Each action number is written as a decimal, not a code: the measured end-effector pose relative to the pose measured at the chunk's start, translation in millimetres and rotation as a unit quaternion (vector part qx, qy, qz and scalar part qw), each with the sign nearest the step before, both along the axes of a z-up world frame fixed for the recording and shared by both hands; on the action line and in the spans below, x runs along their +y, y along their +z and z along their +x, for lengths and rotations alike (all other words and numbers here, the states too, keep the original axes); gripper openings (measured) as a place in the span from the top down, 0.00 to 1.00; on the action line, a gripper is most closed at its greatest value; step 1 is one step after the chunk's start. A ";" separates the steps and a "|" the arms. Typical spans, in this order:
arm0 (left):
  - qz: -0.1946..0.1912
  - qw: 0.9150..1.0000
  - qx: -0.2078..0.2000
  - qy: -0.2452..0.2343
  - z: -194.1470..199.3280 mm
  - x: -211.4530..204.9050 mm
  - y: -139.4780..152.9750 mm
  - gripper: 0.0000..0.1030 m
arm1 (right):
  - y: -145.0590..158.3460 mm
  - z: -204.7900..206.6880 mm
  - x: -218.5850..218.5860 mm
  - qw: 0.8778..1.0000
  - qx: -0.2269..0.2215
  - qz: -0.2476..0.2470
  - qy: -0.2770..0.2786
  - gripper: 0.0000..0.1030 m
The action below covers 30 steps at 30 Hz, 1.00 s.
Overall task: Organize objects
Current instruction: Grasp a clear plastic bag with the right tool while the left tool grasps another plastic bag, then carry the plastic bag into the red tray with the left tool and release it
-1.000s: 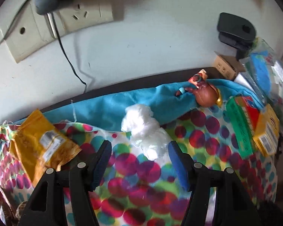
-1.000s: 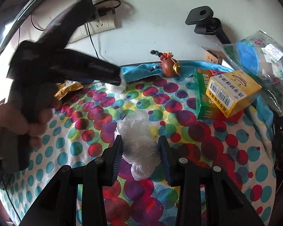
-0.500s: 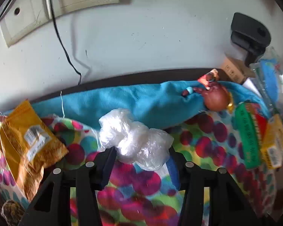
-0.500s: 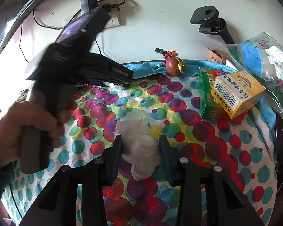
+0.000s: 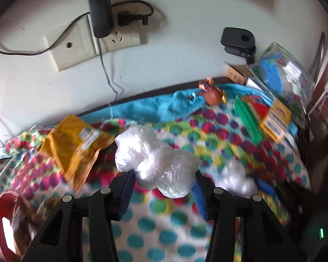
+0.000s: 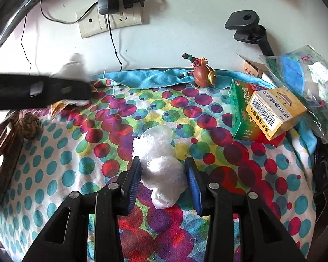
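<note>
Clearly the weak point is the material: each gripper holds a wad of thin, crinkly clear plastic bag that crushes instead of resisting. The left gripper [image 5: 163, 187] is closed partway on one crumpled plastic bag [image 5: 155, 163], lifted above the cloth, with most of the wad bulging out past the blue ridged pads [image 5: 199, 196]; it could slide out of so shallow a hold, or snag the glossy yellow snack packet [image 5: 76, 144] just beside it. The right gripper [image 6: 163, 181] is pinched on a second plastic wad [image 6: 161, 170], which appears to rest on the polka-dot cloth [image 6: 76, 163]. That cloth is soft and loosely laid over the tabletop, so a dragged wad may pull it and nudge the stacked cardboard medicine boxes [image 6: 271, 113] or the smooth, round brown figurine [image 6: 204, 75] on the blue towel [image 6: 159, 76] by the wall.
</note>
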State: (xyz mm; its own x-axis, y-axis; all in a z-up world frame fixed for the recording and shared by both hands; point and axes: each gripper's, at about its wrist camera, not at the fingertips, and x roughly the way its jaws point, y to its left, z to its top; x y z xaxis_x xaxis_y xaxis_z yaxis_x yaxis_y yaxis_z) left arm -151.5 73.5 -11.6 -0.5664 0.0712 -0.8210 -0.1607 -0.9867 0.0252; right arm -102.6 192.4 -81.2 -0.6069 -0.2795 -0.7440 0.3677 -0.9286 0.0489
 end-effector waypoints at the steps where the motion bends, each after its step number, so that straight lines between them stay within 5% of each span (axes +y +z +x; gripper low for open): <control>1: 0.000 1.000 -0.002 -0.002 7.9 -1.7 2.3 0.52 | -0.3 -0.2 -0.3 1.000 -0.001 0.001 0.000 0.64; 14: -0.014 1.000 0.002 -0.013 113.6 -45.9 24.4 0.52 | -7.4 -4.8 -11.1 0.999 -0.016 0.040 0.005 0.64; 30: -0.017 1.000 0.001 -0.003 172.0 -111.0 27.2 0.52 | -5.1 -1.8 -16.3 0.997 0.004 0.075 -0.006 0.65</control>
